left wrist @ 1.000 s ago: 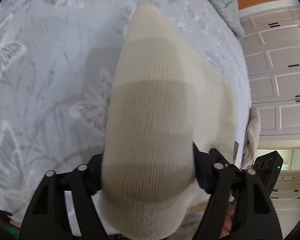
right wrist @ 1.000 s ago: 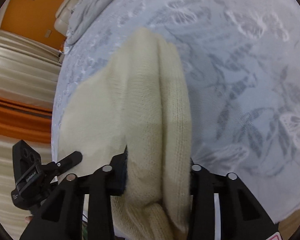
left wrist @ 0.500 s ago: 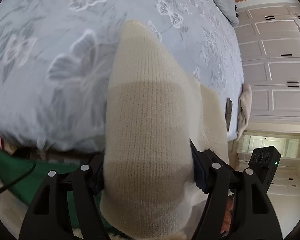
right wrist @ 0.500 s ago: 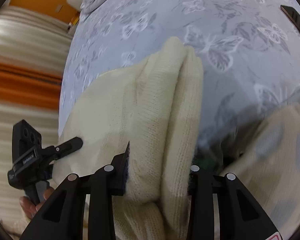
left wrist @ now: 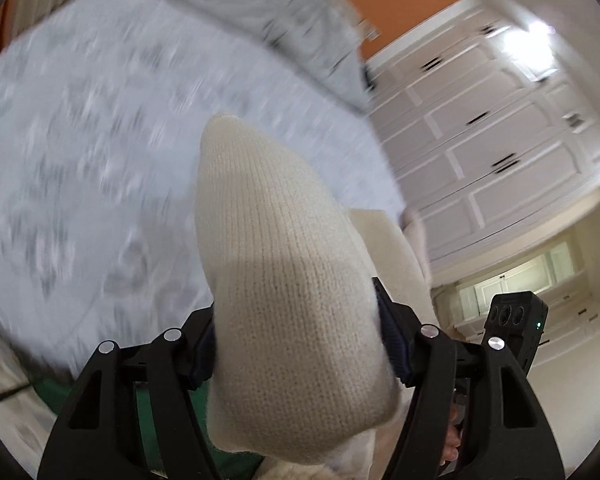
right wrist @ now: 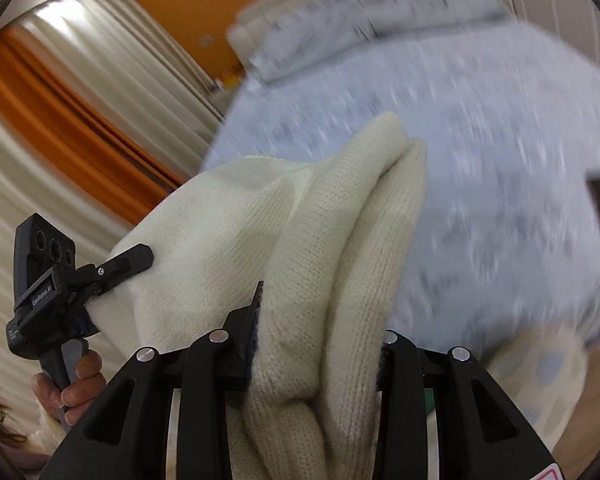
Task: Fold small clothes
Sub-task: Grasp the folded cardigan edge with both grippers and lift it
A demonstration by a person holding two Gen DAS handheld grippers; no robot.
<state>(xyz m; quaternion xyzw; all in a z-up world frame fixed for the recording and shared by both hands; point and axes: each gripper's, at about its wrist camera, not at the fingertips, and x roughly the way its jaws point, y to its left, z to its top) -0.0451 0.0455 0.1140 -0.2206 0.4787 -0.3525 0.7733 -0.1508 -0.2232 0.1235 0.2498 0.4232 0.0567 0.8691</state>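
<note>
You are holding a cream knitted garment (left wrist: 284,280), probably a small sweater, up over a bed with both claws. Your left gripper (left wrist: 296,340) is clamped on a thick bunch of the knit; the fabric bulges out between its dark pads and rises to a rounded peak ahead of the camera. Your right gripper (right wrist: 320,344) is closed on another gathered part of the same garment, where two or three layers are folded together and stand up as a ridge. In the right wrist view you can see the cloth stretching across to the left claw, with a hand (right wrist: 70,384) wrapped around that tool's handle.

Below lies the pale blue bedspread (left wrist: 80,160) with a grey printed pattern, blurred by motion. A white panelled wardrobe (left wrist: 492,152) stands at the right in the left wrist view, and orange and cream curtains (right wrist: 60,120) hang on the other side.

Expect the knit to be soft, light and limp, with some stretch. It will sag and drape from wherever you hold it, not keep a shape. It should not slip easily from the pads, but thick bunches can work loose. For a clean fold, hold it near two matching corners or edges, such as the shoulders or hem.
</note>
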